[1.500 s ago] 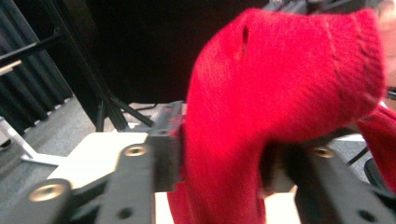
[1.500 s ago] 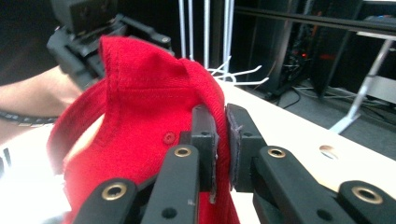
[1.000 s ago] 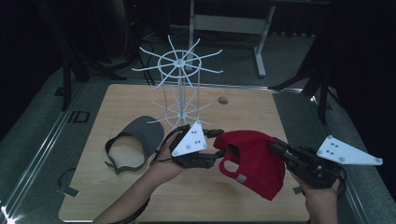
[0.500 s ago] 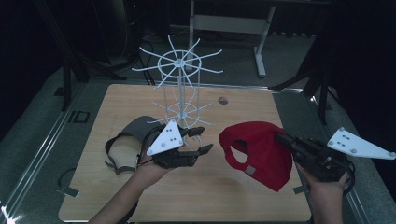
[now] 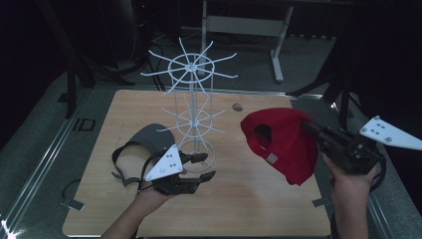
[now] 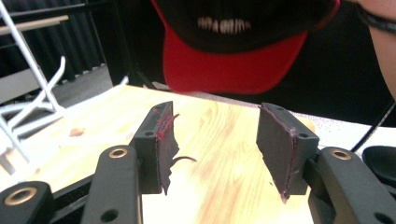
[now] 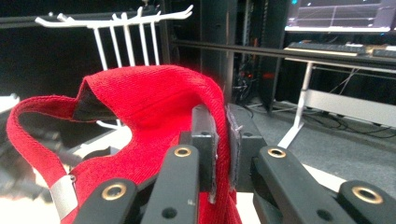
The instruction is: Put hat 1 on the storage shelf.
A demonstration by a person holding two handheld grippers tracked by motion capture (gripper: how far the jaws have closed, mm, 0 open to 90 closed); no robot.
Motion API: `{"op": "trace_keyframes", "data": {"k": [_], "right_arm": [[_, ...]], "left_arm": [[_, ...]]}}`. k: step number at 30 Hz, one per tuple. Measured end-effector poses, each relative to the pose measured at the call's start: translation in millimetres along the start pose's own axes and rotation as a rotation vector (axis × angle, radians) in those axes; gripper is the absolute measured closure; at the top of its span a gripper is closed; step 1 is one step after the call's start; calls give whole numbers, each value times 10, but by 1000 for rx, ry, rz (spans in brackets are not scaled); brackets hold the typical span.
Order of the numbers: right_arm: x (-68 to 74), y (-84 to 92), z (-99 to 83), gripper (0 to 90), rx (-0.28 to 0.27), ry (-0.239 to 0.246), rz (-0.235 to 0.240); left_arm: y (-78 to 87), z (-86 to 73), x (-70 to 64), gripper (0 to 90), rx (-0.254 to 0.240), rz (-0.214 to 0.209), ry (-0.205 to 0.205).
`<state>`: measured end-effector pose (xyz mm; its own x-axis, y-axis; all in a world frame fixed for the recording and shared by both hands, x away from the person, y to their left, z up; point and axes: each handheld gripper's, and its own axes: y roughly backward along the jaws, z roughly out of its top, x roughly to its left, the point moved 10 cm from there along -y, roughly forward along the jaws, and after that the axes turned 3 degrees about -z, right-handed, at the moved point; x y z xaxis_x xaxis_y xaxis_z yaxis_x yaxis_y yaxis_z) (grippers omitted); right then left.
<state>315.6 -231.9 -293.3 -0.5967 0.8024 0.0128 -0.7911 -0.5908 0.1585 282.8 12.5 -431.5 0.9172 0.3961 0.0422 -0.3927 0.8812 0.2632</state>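
Pinching the red cap (image 5: 286, 142) above the table's (image 5: 249, 199) right edge, the right gripper (image 5: 311, 128) holds it aloft; the left gripper (image 5: 203, 167), jaws parted and empty, hovers near the front edge.

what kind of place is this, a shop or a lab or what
Most likely a lab or recording workspace, not a shop. A wooden table stands on dark flooring among stand legs and cables, a desk with a monitor stands behind, and a lone white wire display rack sits with a red cap nearby.
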Motion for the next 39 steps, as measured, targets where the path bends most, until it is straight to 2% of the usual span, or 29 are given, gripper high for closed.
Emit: {"op": "trace_keyframes", "data": {"k": [7,9,12,14,17,18,23,32,39], "right_arm": [[-77,-51,186,827,-24,-6,-27],[-90,-74,236,827,-27,-4,-32],[-107,-112,306,826,-30,-4,-37],[-125,-141,350,826,-32,-7,-41],[-147,-173,401,826,-38,-14,-44],[-162,-187,424,827,-42,-19,-50],[-205,-255,519,826,-57,-30,-64],[-246,-421,784,826,-82,-46,-79],[-267,-627,947,826,-74,-43,-112]], "left_arm": [[43,-300,4,472,8,-10,48],[54,-405,22,473,20,7,52],[58,-488,23,473,24,8,59],[66,-643,30,473,37,9,68],[98,-785,44,473,37,12,88],[98,-785,44,473,37,12,88],[191,-1046,116,473,34,41,138],[297,-1307,126,462,23,60,186],[306,-1381,116,462,37,75,173]]}}
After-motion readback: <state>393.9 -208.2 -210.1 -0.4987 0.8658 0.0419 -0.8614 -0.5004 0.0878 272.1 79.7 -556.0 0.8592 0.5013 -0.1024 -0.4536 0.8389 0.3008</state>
